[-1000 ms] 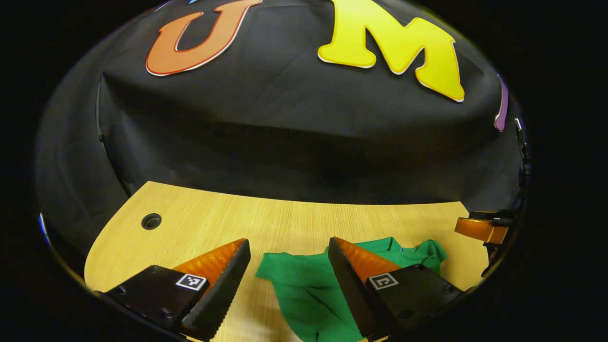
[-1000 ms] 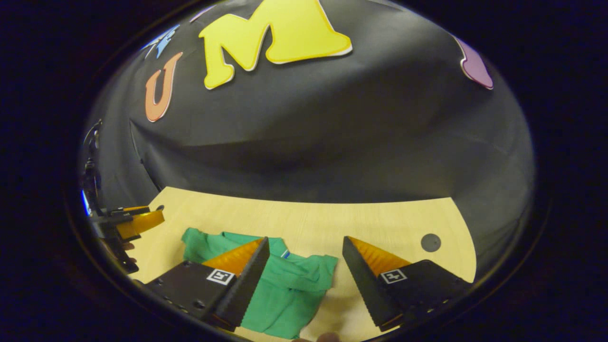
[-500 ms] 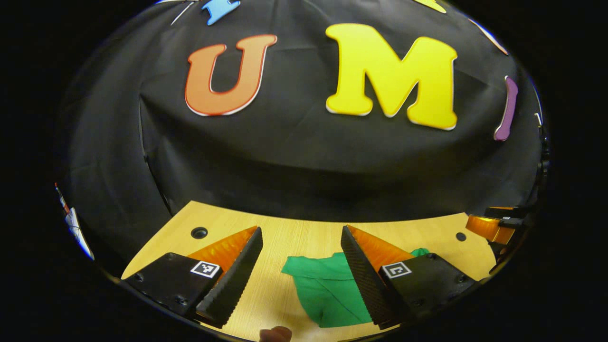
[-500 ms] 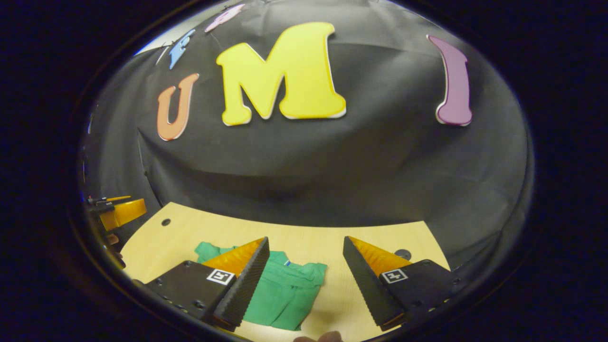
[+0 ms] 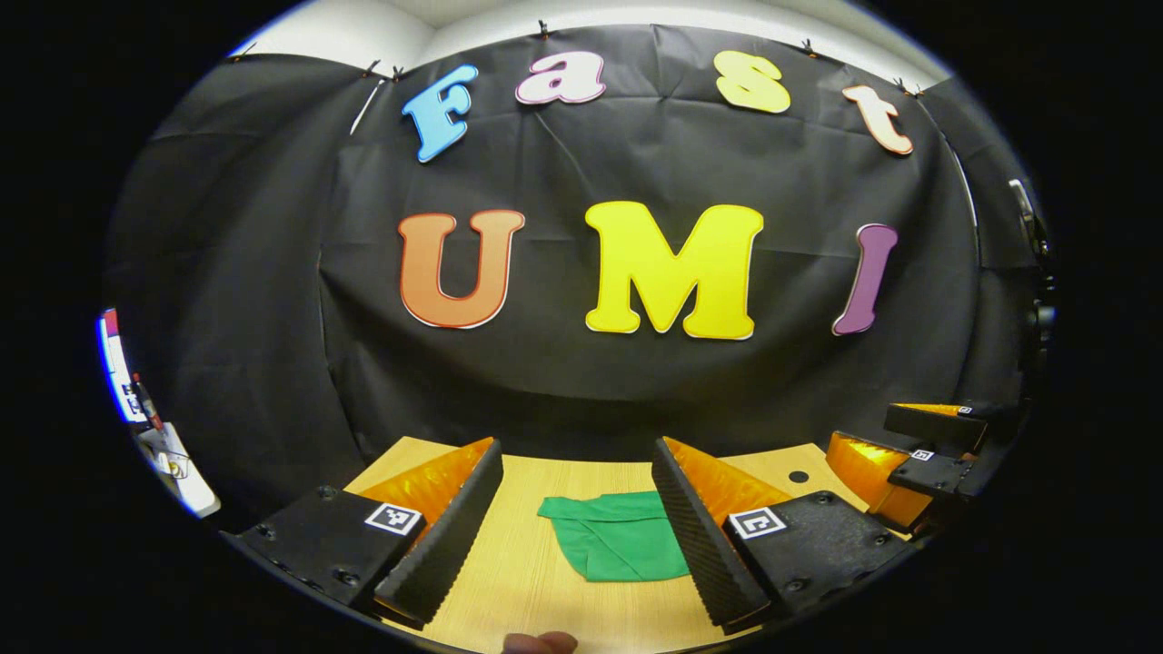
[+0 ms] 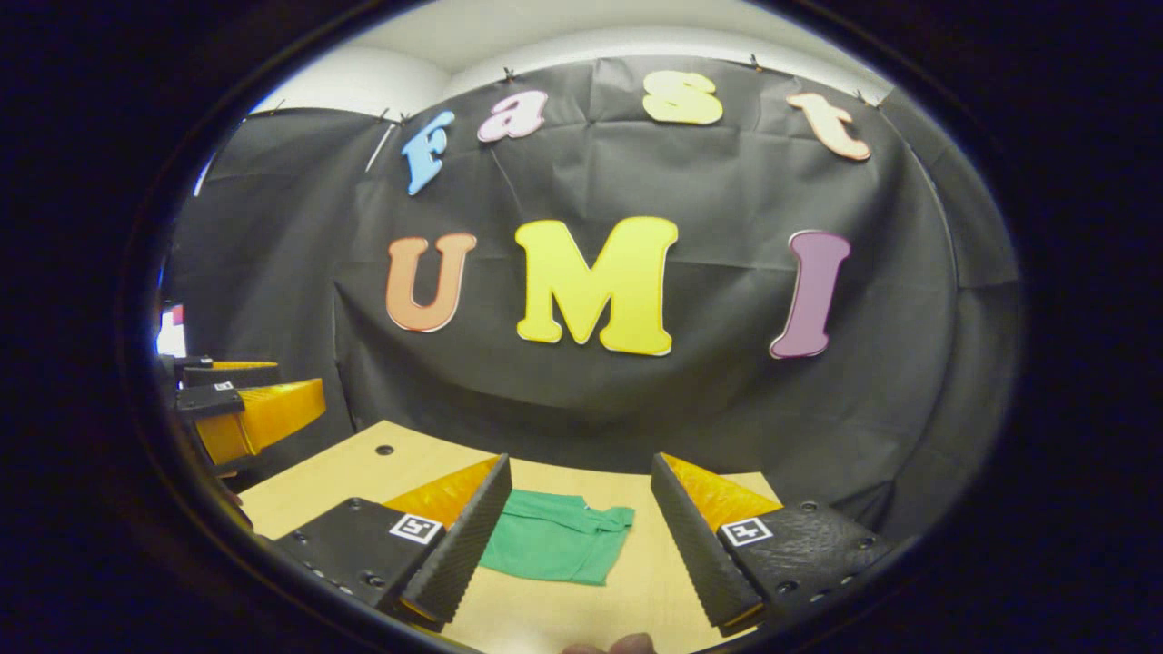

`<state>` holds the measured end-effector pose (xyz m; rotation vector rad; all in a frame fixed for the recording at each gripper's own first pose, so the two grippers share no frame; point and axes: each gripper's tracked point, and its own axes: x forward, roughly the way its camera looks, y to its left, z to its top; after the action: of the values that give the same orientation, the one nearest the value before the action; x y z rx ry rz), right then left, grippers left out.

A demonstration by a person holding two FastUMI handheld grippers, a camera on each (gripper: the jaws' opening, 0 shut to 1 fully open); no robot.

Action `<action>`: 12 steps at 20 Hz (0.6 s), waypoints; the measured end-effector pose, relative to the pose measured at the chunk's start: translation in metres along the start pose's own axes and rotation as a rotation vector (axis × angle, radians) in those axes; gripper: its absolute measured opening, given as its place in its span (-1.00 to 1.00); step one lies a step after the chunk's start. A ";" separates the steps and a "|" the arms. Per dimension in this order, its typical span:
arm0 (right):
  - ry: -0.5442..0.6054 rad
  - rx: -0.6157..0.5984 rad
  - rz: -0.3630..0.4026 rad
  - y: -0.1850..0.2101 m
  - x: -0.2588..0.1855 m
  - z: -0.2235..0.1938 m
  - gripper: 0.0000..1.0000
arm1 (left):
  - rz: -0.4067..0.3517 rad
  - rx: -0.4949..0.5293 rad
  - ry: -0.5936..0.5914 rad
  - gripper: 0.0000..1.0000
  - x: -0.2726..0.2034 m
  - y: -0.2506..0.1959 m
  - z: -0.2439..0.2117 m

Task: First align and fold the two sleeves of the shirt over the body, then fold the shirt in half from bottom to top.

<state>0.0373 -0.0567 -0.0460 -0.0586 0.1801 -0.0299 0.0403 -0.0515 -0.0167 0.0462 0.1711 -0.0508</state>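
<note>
Fingers (image 5: 436, 545) of the left gripper (image 5: 574, 531) stand wide apart in the left gripper view, released and holding nothing, their ribbed inner faces well clear of the shirt (image 5: 616, 545). That shirt lies on the table (image 5: 536, 595) as a small green folded bundle seen between the two fingers, its right edge hidden behind the right finger. At the far right the right gripper (image 5: 909, 454) shows partly, cut off at the edge. A fingertip (image 5: 538, 643) of the person peeks in at the bottom edge. The table is pale wood grain with a small round hole (image 5: 799, 476) near its back

In the right gripper view the right gripper (image 6: 577, 545) is likewise spread open and empty, above the table (image 6: 545, 618). The shirt (image 6: 554, 548) lies flat between its fingers, a soft green folded shape, its left edge hidden behind the left finger. The left gripper (image 6: 245, 400) shows at the far left, its opening hard to make out from this angle. A hole (image 6: 384, 450) marks the table's left back corner
</note>
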 end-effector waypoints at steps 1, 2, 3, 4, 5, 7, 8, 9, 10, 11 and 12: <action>0.002 0.005 -0.008 0.005 -0.026 -0.004 0.91 | 0.006 0.000 -0.005 1.00 -0.021 -0.002 0.000; 0.007 0.015 -0.010 0.010 -0.053 -0.009 0.90 | 0.014 -0.004 -0.007 1.00 -0.042 -0.003 -0.003; 0.004 0.025 -0.011 0.014 -0.075 -0.010 0.91 | 0.018 -0.015 -0.010 1.00 -0.061 -0.004 -0.005; -0.002 0.024 -0.017 0.015 -0.091 -0.012 0.93 | 0.013 -0.028 -0.011 1.00 -0.077 -0.003 -0.006; -0.012 0.017 -0.020 0.015 -0.106 -0.012 0.92 | 0.003 -0.031 -0.020 1.00 -0.091 -0.006 -0.007; -0.024 0.005 -0.019 0.018 -0.130 -0.015 0.92 | -0.012 -0.014 -0.040 1.00 -0.112 -0.012 -0.005; -0.022 0.010 -0.029 0.016 -0.139 -0.014 0.92 | -0.023 0.000 -0.039 1.00 -0.117 -0.016 -0.005; -0.020 0.019 -0.025 0.021 -0.142 -0.017 0.92 | -0.022 0.007 -0.040 1.00 -0.123 -0.017 -0.004; -0.026 0.026 -0.024 0.022 -0.150 -0.011 0.92 | -0.029 0.003 -0.047 1.00 -0.128 -0.019 -0.002; -0.032 0.025 -0.022 0.022 -0.152 -0.009 0.92 | -0.039 -0.005 -0.056 1.00 -0.132 -0.023 0.000; -0.035 0.018 -0.021 0.024 -0.155 -0.009 0.92 | -0.039 -0.011 -0.056 1.00 -0.136 -0.023 0.000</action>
<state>-0.1160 -0.0278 -0.0289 -0.0435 0.1441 -0.0513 -0.0944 -0.0681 0.0055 0.0301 0.1167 -0.0900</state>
